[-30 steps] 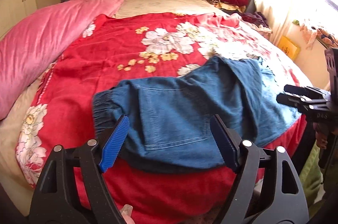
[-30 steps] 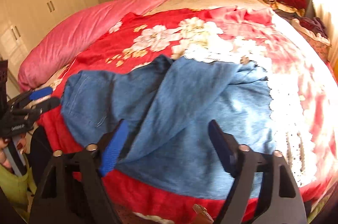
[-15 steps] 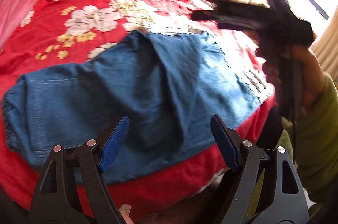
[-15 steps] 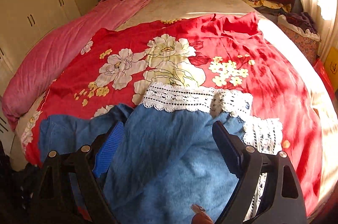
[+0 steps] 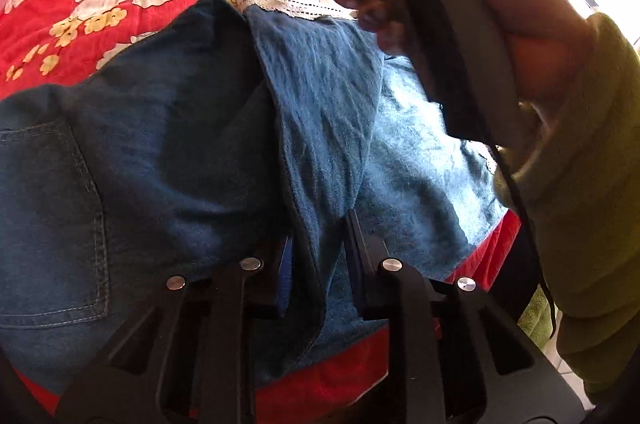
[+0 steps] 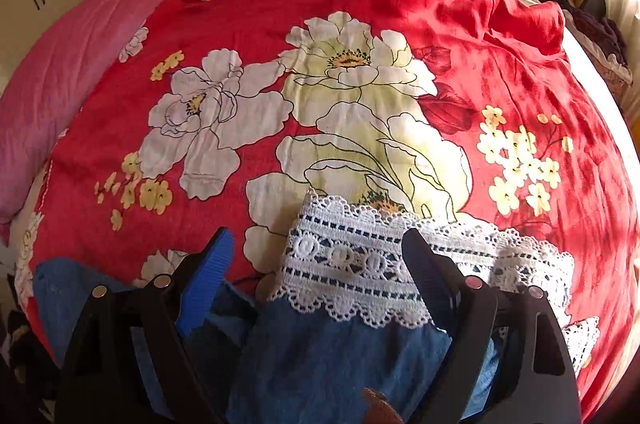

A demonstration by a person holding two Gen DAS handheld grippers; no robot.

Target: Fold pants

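Left gripper [image 5: 318, 256] has just been closing and now pinches a raised fold of the blue pants [image 5: 168, 152]; the cloth hides its fingertips. Right gripper [image 6: 316, 264], jaws spread wide and holding nothing, points steeply down over the white lace hem [image 6: 360, 264] at the pants' far end. From the left camera it appears only as a dark, blurred shape, with the person's forearm and green sleeve [image 5: 592, 184] blocking the right side. Pants lie on a red flowered bedspread [image 6: 500, 36], beside a pink blanket [image 6: 72, 56].
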